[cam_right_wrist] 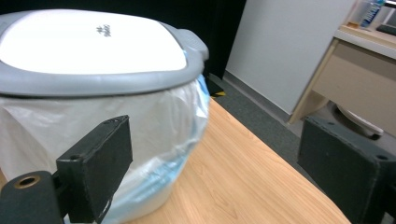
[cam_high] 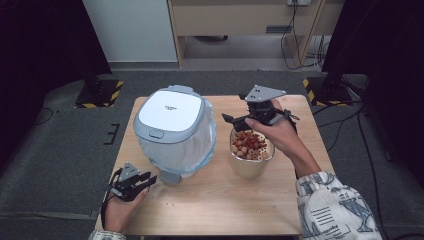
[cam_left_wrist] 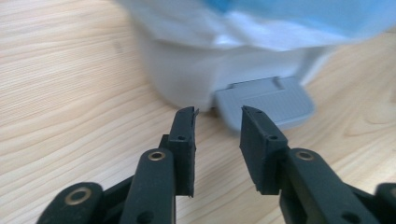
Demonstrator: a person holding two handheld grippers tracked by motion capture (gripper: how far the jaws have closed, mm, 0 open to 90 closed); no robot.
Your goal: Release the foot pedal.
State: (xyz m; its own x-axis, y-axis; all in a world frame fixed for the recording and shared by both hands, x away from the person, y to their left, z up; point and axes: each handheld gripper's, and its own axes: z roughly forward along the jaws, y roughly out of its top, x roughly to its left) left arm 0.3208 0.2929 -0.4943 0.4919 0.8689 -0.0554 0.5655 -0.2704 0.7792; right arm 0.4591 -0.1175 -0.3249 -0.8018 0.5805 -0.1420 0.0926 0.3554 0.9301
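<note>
Left gripper: jaws spread, empty, just before bin pedal.
Right gripper: jaws spread wide, empty, above cup.

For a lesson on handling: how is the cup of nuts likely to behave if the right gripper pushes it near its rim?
The cup looks taller than wide, so a high push may tip it. It is filled to the brim with loose nuts, so some would probably spill. The right gripper hovers open above it.

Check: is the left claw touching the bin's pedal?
Apart. In the left gripper view, bare wood shows between the left claw tips and the grey pedal; nothing sits between its jaws.
</note>
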